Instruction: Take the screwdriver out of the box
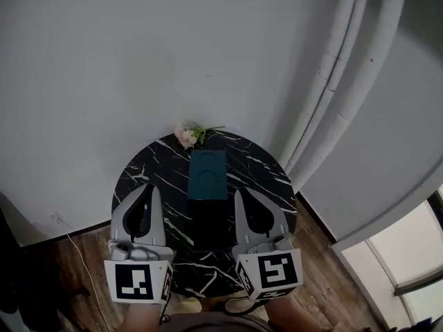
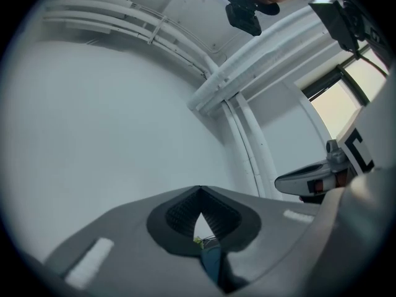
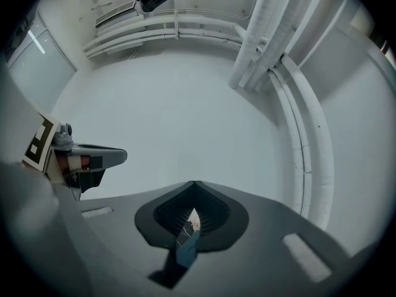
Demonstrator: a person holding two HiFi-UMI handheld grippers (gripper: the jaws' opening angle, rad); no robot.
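While both grippers hang over the near half of the round marble table [image 1: 138, 178], the teal box [image 1: 208, 175] lies flat at the table's centre. A dark rectangular section [image 1: 208, 220] adjoins the box's 6 o'clock edge; whether it is a lid or the box's interior cannot be told. The screwdriver cannot be made out in any view.

In the head view, the left gripper [image 1: 149, 185] has its tips at about 9 o'clock from the box, clear of it. The right gripper [image 1: 242, 191] has its tips at about 4 o'clock from the box, just beside the dark section. The box sits between the two.

Left gripper view: the jaws meet at the tips, with nothing gripped. A teal sliver of the box shows through the gap below the tips.

Right gripper view: the jaws are likewise brought together and empty, with the same teal sliver visible.

A small bunch of pink flowers [image 1: 187, 135] rests at the table's 12 o'clock edge.
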